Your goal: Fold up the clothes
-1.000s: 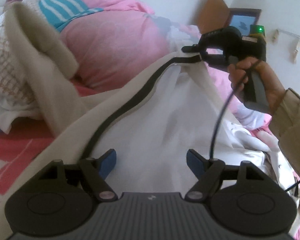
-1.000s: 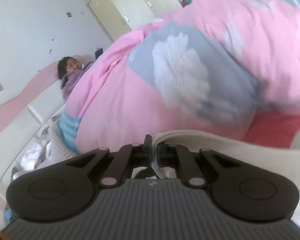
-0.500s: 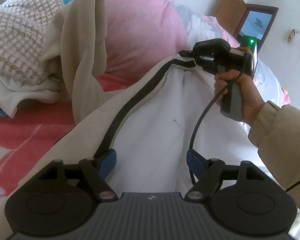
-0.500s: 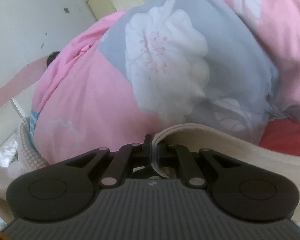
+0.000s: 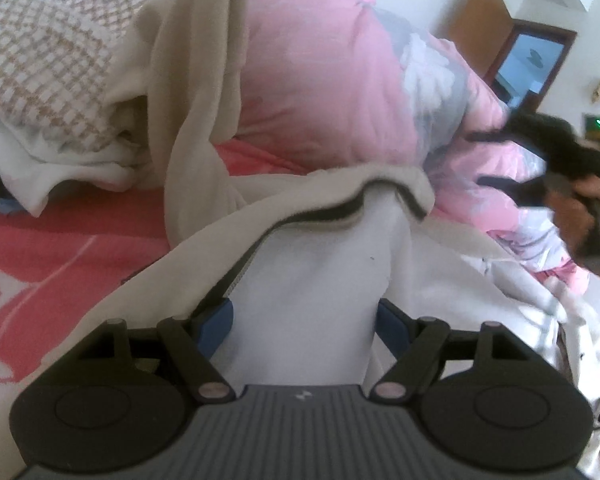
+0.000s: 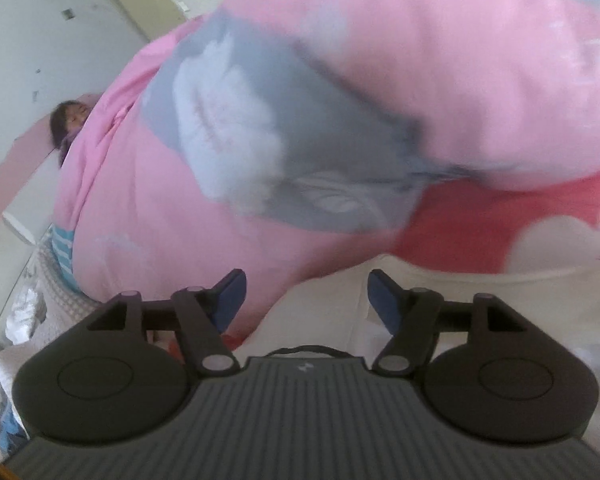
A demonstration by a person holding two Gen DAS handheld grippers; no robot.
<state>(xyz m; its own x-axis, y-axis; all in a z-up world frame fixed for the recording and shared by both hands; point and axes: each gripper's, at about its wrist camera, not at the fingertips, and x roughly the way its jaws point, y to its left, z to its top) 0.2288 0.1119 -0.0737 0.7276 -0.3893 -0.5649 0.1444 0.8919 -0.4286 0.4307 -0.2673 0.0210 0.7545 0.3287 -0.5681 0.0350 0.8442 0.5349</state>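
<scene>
I am working on a bed covered by a coral-red sheet with white print [image 5: 56, 248]. At twelve o'clock a bulky pink quilt with grey and white flowers [image 5: 324, 92] is heaped across it; a checked beige-and-white cloth pile [image 5: 48, 64] sits at ten o'clock. White walls close the room, with a brown wooden door [image 5: 480, 28] at two o'clock. The cream jacket with a black zipper edge [image 5: 312, 264] lies on the sheet under my left tool [image 5: 306, 320], whose blue pads stand spread, the cloth between them ungripped. My right tool [image 6: 304, 294] is opening, pads clear of the cream fabric beneath.
</scene>
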